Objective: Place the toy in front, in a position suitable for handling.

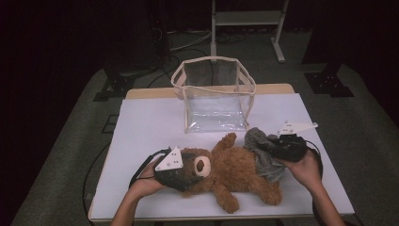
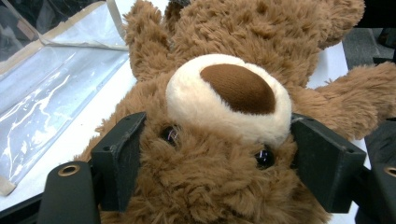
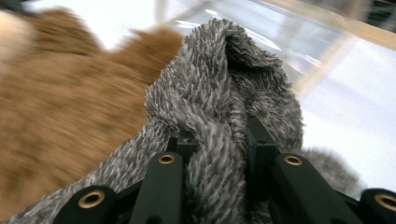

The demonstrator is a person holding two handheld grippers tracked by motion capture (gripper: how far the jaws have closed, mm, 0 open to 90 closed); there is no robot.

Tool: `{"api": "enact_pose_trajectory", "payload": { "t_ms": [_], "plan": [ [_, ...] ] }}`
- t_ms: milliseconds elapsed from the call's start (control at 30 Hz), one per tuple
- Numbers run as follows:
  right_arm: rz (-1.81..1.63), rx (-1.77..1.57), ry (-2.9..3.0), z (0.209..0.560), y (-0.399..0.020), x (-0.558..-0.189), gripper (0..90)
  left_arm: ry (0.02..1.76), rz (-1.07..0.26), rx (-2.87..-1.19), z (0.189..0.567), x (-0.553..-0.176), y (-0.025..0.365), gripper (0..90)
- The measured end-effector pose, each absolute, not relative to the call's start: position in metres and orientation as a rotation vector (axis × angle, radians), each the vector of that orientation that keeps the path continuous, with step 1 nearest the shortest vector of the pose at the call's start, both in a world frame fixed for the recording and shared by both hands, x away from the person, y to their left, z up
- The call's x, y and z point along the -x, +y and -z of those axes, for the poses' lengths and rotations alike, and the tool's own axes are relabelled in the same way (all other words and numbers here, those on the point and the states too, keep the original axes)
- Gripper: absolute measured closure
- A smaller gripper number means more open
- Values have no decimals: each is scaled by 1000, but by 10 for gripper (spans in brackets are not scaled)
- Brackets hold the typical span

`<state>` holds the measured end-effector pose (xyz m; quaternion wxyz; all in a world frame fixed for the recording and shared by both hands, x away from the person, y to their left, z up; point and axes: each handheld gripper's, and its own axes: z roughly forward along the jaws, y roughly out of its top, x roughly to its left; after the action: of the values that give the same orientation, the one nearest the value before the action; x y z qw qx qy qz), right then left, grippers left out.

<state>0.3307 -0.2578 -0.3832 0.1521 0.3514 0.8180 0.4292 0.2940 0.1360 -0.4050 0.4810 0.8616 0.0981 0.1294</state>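
Note:
A brown teddy bear (image 1: 240, 172) lies on its back on the white table top (image 1: 150, 122), head toward the left. My left gripper (image 1: 188, 169) has its jaws on either side of the bear's head (image 2: 224, 93), pads pressed into the fur beside the eyes. My right gripper (image 1: 275, 146) is at the bear's right side, shut on a bunched grey fuzzy cloth (image 1: 261, 148). In the right gripper view the grey cloth (image 3: 219, 84) rises between the jaws of that gripper (image 3: 219, 140), with the brown bear (image 3: 56, 102) blurred at the left.
A clear plastic bag (image 1: 214, 94) with a beige rim stands open just behind the bear at the table's middle back. Its clear side (image 2: 46, 93) lies close to the bear's head. Bare white surface extends to the far left and right of the bag.

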Motion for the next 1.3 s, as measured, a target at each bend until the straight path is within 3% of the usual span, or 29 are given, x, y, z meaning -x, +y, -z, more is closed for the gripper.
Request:
{"api": "enact_pose_trajectory", "payload": {
  "t_ms": [133, 400, 600, 700, 900, 1133, 1300],
  "plan": [
    [-1303, -1078, 2312, 388, -274, -332, 716, 235, -318, -2105, 405, -295, 135, 214],
    [-1377, -945, 2379, 384, -245, -325, 717, 232, -323, -2102, 406, -294, 135, 208],
    [-1162, -1088, 2319, 404, -278, -339, 716, 232, -324, -2104, 406, -294, 135, 202],
    [-1228, -1125, 2310, 406, -288, -340, 716, 228, -321, -2106, 406, -295, 135, 201],
    [-1465, -1019, 2364, 393, -269, -333, 715, 227, -314, -2101, 406, -295, 137, 201],
    [-1322, -1016, 2373, 397, -267, -335, 714, 216, -351, -2117, 401, -295, 140, 206],
    [-1402, -991, 2396, 392, -269, -333, 715, 212, -339, -2134, 400, -296, 143, 231]
  ]
}}
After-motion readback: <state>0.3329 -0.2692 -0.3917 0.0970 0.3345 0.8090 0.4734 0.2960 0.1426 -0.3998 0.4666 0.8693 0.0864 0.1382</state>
